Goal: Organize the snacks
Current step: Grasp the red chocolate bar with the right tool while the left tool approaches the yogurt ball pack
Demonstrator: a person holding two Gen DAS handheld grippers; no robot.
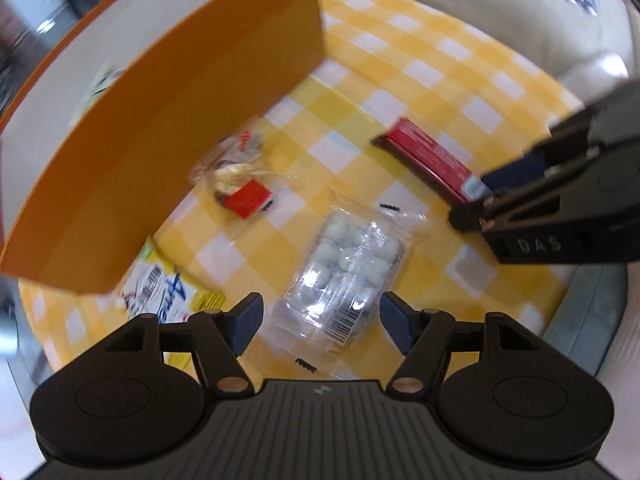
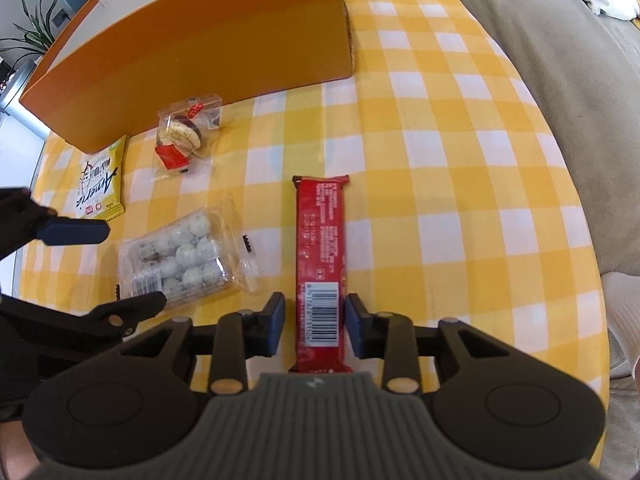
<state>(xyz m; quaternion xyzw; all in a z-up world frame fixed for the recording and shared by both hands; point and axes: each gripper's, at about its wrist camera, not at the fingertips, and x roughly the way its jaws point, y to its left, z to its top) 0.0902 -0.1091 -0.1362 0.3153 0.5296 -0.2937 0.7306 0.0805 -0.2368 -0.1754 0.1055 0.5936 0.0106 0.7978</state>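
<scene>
Red wrapped snack bar (image 2: pixel 321 268) lies lengthwise between my right tongs (image 2: pixel 315 326), pads apart, not gripping; my left tongs (image 1: pixel 321 322) gape over the clear candy pack (image 1: pixel 347 268).

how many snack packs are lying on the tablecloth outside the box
4: a red bar between the right gripper's fingers, a clear pack of white balls to its left, a small cake pack near the orange box, and a yellow packet beside it. The box may hide more.
</scene>
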